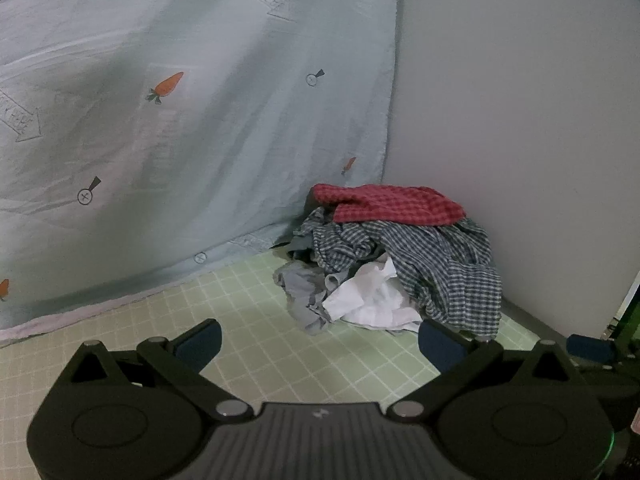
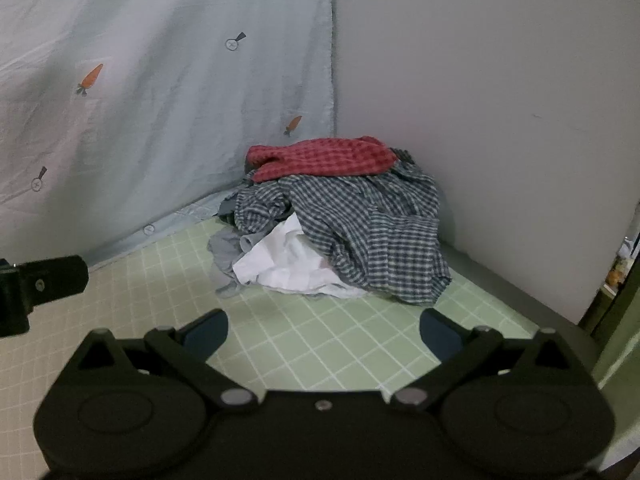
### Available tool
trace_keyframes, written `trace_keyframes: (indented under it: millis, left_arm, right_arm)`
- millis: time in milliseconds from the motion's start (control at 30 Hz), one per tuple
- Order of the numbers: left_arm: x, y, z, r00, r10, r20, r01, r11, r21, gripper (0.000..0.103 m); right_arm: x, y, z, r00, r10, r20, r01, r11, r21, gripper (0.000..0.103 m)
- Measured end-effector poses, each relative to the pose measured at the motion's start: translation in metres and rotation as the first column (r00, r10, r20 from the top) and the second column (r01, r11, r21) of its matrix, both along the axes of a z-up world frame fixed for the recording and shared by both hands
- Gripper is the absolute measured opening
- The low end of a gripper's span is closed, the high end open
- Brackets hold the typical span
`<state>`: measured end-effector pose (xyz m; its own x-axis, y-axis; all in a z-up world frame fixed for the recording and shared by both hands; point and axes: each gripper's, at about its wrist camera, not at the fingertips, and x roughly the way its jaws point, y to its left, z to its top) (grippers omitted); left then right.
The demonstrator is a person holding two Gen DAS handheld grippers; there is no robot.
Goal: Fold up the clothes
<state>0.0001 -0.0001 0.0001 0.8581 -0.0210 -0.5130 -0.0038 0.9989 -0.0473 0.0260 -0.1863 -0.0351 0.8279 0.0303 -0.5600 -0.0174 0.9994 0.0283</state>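
A pile of crumpled clothes sits in the far corner of a green checked surface (image 1: pixel 248 320). On top lies a red checked garment (image 1: pixel 392 202), under it a blue-grey checked shirt (image 1: pixel 432 256), at the front a white garment (image 1: pixel 372 296) and a grey one (image 1: pixel 300 288). The same pile shows in the right wrist view: red (image 2: pixel 324 158), blue checked (image 2: pixel 372 232), white (image 2: pixel 284 264), grey (image 2: pixel 224 248). My left gripper (image 1: pixel 320 346) is open and empty, short of the pile. My right gripper (image 2: pixel 324 334) is open and empty, also short of it.
A pale blue sheet with carrot prints (image 1: pixel 180 120) hangs on the left and drapes onto the surface. A plain white wall (image 1: pixel 520 120) stands on the right. The surface's right edge (image 2: pixel 560 320) drops off. The left gripper's finger (image 2: pixel 44 280) shows at the right wrist view's left edge.
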Motion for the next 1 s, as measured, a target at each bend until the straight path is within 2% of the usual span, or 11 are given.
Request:
trace_keyframes:
  millis: [1000]
  left_arm:
    - [-0.005, -0.010, -0.006, 1.000, -0.008, 0.017, 0.008, 1.000, 0.001, 0.103]
  right_arm:
    - [-0.001, -0.004, 0.004, 1.000, 0.007, 0.018, -0.007, 1.000, -0.008, 0.103]
